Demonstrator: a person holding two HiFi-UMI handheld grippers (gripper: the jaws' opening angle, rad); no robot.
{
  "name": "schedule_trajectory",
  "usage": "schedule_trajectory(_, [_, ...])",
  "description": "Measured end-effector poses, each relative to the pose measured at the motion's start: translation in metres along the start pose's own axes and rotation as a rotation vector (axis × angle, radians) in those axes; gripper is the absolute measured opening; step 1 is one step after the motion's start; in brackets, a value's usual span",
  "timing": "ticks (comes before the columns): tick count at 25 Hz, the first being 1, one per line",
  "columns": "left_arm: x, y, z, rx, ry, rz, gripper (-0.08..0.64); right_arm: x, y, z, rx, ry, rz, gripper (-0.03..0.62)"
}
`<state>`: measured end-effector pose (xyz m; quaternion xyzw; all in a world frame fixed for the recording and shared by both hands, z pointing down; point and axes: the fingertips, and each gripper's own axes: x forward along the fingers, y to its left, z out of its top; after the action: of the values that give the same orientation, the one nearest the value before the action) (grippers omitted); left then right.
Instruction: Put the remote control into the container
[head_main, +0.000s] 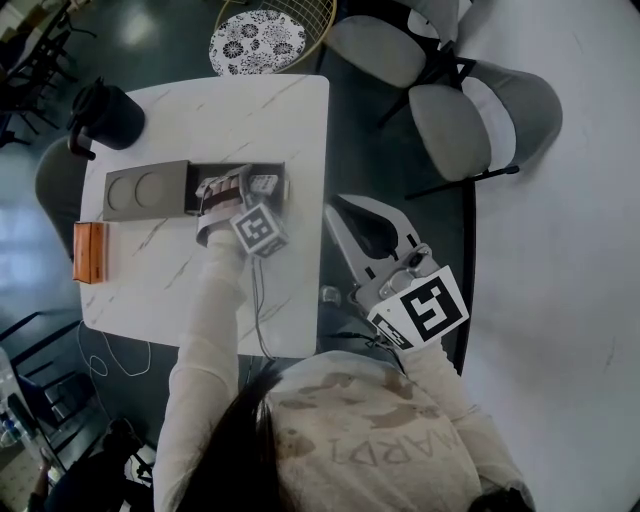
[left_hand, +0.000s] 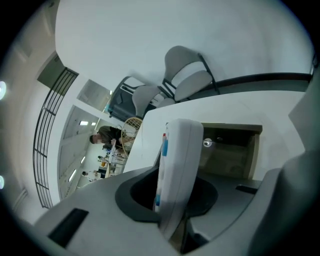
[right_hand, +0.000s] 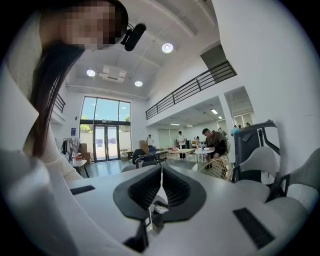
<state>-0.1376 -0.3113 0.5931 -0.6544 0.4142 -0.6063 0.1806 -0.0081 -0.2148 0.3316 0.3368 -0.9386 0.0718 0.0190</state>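
Table (head_main: 200, 290): L hand-held gripper (left_hand: 173, 197) grips remote (left_hand: 180, 160) by container (left_hand: 231, 161).

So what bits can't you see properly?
- Head view: the left hand-held gripper covers most of the container's inside.
- Left gripper view: the remote control shows edge-on; its buttons are barely seen, and its lower end sits between the jaws.
- Head view: the orange thing is too small to name.
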Motion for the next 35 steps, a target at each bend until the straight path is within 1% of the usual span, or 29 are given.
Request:
schedule_trajectory(3, [0.0,-0.004,0.0,0.02,-0.008,-0.031,0.071,0.0,-0.002,0.0,0.007,-0.005,-0.001,0.02])
schedule_trajectory(6, [-0.002,-0.006,0.003,0.013,-0.022,-0.058,0.071,0.0,-0.001,0.002,0.006,-0.008,0.003,0.02])
schedule_trajectory(9, [-0.001,-0.006,0.005,-0.023,-0.043,-0.071,0.075,-0.001,-0.001,0.004,0.006,-0.013,0.003,0.02])
schedule_trajectory(14, [-0.003,-0.007,0.007,-0.056,-0.078,-0.086,0.08,-0.004,-0.002,0.004,0.004,-0.016,0.0,0.02])
schedule_trajectory(19, [-0.009,-0.01,0.011,-0.139,-0.134,-0.132,0.092,-0.007,-0.005,0.005,0.008,-0.02,-0.009,0.02])
schedule_trajectory(22, [-0.01,-0.008,0.011,-0.122,-0.128,-0.104,0.094,-0.008,-0.004,0.006,0.011,-0.023,-0.007,0.02])
schedule_trajectory(24, [-0.011,-0.006,0.011,-0.124,-0.121,-0.09,0.081,-0.008,-0.003,0.006,0.009,-0.022,-0.003,0.02])
schedule_trajectory(25, [-0.013,-0.003,0.012,-0.141,-0.127,-0.082,0.077,-0.008,-0.003,0.007,0.009,-0.022,-0.002,0.02])
schedule_trajectory(28, [-0.02,0.012,0.013,-0.232,-0.158,-0.048,0.077,-0.007,-0.001,0.007,0.012,-0.021,-0.004,0.02])
schedule_trajectory(29, [-0.02,0.013,0.013,-0.243,-0.16,-0.047,0.077,-0.006,-0.001,0.007,0.013,-0.021,-0.004,0.02])
schedule_trajectory(30, [-0.019,0.011,0.012,-0.233,-0.155,-0.052,0.078,-0.006,-0.001,0.006,0.014,-0.021,-0.004,0.02])
schedule_trajectory(33, [-0.015,0.001,0.01,-0.151,-0.125,-0.062,0.083,-0.004,0.001,0.005,0.011,-0.022,-0.001,0.02])
schedule_trajectory(35, [-0.014,0.0,0.012,-0.141,-0.126,-0.068,0.111,-0.005,0.001,0.005,0.01,-0.021,0.002,0.02])
